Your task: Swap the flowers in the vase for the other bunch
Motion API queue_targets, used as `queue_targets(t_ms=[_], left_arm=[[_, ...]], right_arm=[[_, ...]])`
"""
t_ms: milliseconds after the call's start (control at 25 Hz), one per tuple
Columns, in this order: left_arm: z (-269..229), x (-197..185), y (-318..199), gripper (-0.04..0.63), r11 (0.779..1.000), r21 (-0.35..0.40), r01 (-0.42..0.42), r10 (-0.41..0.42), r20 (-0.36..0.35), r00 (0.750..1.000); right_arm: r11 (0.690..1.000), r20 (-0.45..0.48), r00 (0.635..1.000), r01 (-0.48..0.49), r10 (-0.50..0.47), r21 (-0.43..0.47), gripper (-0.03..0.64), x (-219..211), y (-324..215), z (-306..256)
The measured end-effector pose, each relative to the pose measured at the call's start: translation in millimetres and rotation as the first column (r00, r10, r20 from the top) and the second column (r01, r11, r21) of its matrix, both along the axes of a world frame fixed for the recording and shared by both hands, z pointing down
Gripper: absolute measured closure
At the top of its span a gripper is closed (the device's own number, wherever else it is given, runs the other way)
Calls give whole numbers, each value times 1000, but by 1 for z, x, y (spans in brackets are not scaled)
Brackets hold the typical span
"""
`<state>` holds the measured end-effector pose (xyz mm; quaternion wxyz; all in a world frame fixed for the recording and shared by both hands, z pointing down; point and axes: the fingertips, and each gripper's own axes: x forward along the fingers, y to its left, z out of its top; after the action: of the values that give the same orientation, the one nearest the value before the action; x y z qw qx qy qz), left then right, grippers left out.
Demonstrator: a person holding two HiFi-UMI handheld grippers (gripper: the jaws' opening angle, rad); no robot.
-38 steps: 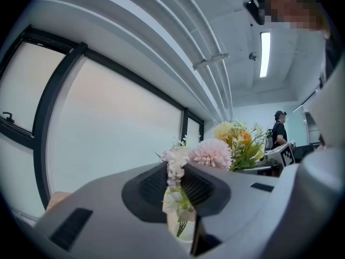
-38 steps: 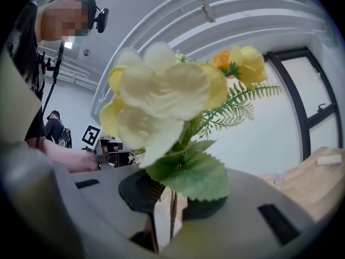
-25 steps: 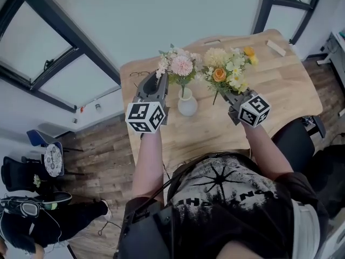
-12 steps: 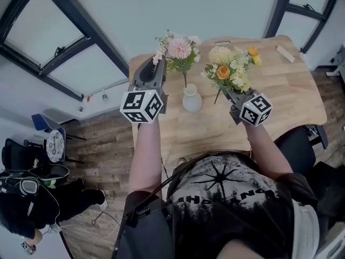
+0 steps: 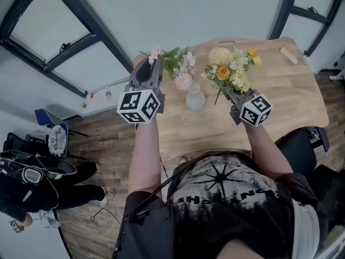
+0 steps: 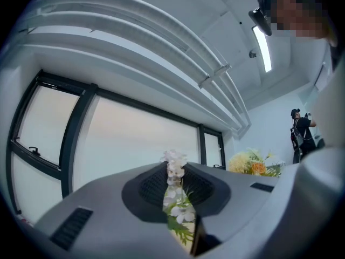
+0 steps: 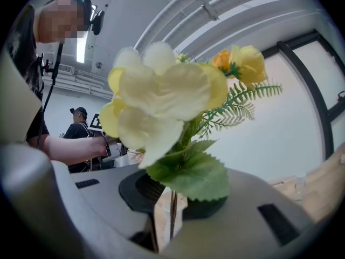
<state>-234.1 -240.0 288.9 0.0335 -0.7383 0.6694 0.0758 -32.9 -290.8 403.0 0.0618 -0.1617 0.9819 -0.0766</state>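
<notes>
Left gripper [image 5: 153, 68]: jaws narrow, clamped on the stems of the pink-and-white bunch. In the left gripper view a white sprig stands squeezed between the pads.
Pink-and-white bunch [image 5: 178, 68]: spreads out from the left gripper's tips towards the right gripper. The pink head leans over towards the vase. The bunch appears free of the vase, though the stem ends cannot be made out.
Vase [image 5: 195, 98]: white and upright on the wooden table [image 5: 285, 90]. It sits between the two grippers, just beside the left gripper's tips and below them. No stems show in the mouth.
Right gripper [image 5: 225, 93]: jaws narrow, closed on the thin stems of the yellow-and-orange bunch.
Yellow-and-orange bunch [image 5: 230, 69]: blooms upright, above and ahead of the right gripper's tips, near the vase but to one side of it.
Step in hand: removal of the old bunch, judged nearly done. The replacement is held ready in the other gripper.
Next move calls for: carrying the pink-and-white bunch away from the vase and laying it on bare table. The right gripper's stems should then be brought directly over the mouth and lowered straight in before the jaws let go.
Caution: the vase looks light and narrow-necked, so a stem dragged sideways against the rim could tip it.
</notes>
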Motion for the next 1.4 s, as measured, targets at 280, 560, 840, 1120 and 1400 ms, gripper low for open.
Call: queue_targets(t_ms=[280, 560, 840, 1120, 1400], left_arm=[[28, -2, 9, 518, 998, -58, 32, -33, -15, 999], [56, 5, 25, 518, 994, -87, 65, -69, -34, 997], [87, -42, 51, 518, 986, -150, 76, -90, -89, 992], [123, -60, 70, 518, 974, -214, 72, -109, -162, 981], [149, -65, 72, 518, 963, -262, 64, -111, -167, 980]], right_arm=[[1000, -8, 1000, 29, -29, -12, 548, -4, 1, 7], [997, 10, 997, 70, -71, 19, 548, -6, 4, -1], [996, -3, 997, 80, -80, 40, 548, -54, 12, -22], [994, 2, 996, 92, -92, 56, 548, -80, 10, -37], [990, -1, 992, 125, -125, 59, 548, -104, 1, -42]])
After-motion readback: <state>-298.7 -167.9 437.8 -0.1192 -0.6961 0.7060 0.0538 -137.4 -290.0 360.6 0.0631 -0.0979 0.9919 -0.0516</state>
